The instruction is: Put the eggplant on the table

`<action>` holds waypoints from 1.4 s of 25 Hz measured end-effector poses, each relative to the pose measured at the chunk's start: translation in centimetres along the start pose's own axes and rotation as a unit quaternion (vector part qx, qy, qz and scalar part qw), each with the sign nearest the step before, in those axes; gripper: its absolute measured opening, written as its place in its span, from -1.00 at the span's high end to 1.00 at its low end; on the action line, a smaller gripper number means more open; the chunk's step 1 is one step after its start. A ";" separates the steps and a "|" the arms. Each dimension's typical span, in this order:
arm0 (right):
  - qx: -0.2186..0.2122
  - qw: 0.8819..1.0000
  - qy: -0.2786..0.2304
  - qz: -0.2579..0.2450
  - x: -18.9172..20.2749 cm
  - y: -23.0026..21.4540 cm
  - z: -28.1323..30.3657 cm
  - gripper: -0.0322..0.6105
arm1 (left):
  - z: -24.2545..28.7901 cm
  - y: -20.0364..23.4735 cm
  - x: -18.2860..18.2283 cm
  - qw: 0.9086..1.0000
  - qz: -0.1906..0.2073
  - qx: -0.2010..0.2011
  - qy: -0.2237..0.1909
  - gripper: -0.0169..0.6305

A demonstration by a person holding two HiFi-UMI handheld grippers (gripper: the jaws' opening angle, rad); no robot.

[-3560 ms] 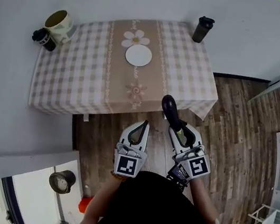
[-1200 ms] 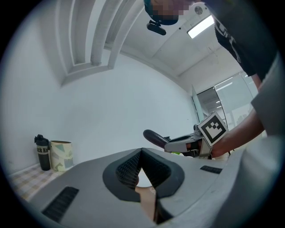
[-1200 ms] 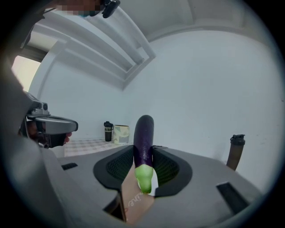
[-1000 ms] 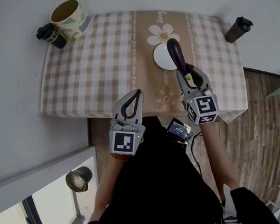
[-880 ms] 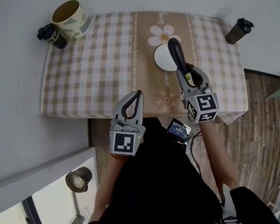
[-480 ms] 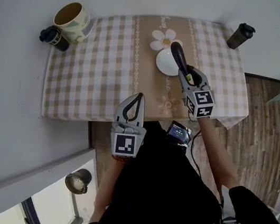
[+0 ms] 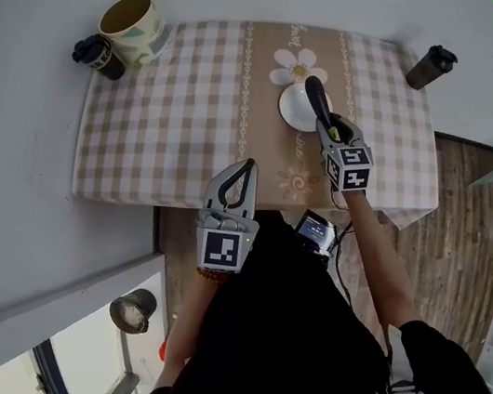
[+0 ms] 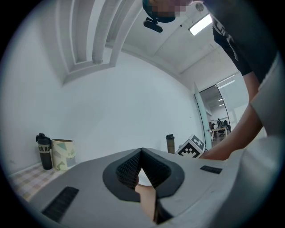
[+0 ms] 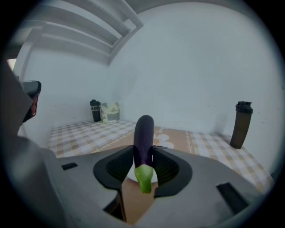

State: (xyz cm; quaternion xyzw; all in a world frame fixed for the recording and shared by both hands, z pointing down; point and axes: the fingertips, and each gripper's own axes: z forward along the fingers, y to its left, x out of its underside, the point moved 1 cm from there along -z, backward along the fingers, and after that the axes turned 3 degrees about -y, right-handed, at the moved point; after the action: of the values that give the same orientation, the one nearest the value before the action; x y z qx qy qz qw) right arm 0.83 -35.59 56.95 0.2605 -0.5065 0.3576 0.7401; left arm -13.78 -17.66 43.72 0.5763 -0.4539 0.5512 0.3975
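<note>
A dark purple eggplant (image 7: 317, 99) with a green stem end (image 9: 143, 175) sticks out forward from my right gripper (image 7: 324, 120), which is shut on it near the stem. It hangs over the white plate (image 7: 292, 110) on the checked tablecloth (image 7: 164, 130). In the right gripper view the eggplant (image 9: 144, 138) stands between the two dark pads, pointing over the table. My left gripper (image 7: 245, 168) is held at the table's near edge, its jaws closed together with nothing in them; the left gripper (image 8: 141, 152) view shows the same.
A large patterned mug (image 7: 134, 22) and a black bottle (image 7: 98, 55) stand at the table's far left corner. A dark shaker bottle (image 7: 430, 66) is at the far right corner. White walls bound the table at the back and left; wood floor (image 7: 474, 194) lies to the right.
The person has stepped up to the table. My right gripper has carried the eggplant forward and a little lower over the white plate. The left gripper stays shut by the near edge.
</note>
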 end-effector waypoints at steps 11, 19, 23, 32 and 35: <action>-0.004 0.999 0.047 -0.015 3.0 0.0 1.9 0.46 | 0.2 0.6 0.2 1.000 0.000 -0.004 0.004 0.94; -0.004 0.998 0.067 -0.019 4.4 -0.2 2.7 0.46 | 0.2 1.0 0.2 1.000 -0.005 -0.007 0.003 0.94; 0.002 0.997 0.076 -0.020 5.2 -0.3 2.8 0.46 | -0.1 1.0 0.5 1.000 -0.006 -0.006 0.007 0.94; -0.001 0.995 0.093 -0.022 6.5 -0.4 3.2 0.46 | -0.2 1.4 0.9 1.000 -0.006 -0.009 0.019 0.94; 0.002 0.995 0.098 -0.022 6.9 -0.5 3.2 0.46 | -0.3 1.2 1.2 1.000 -0.005 -0.006 0.019 0.94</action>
State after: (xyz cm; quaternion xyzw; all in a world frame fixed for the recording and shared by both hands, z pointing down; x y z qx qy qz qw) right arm 1.01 -36.44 64.53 0.2372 -0.4252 0.3660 0.7931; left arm -15.05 -17.86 44.88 0.5654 -0.4467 0.5573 0.4125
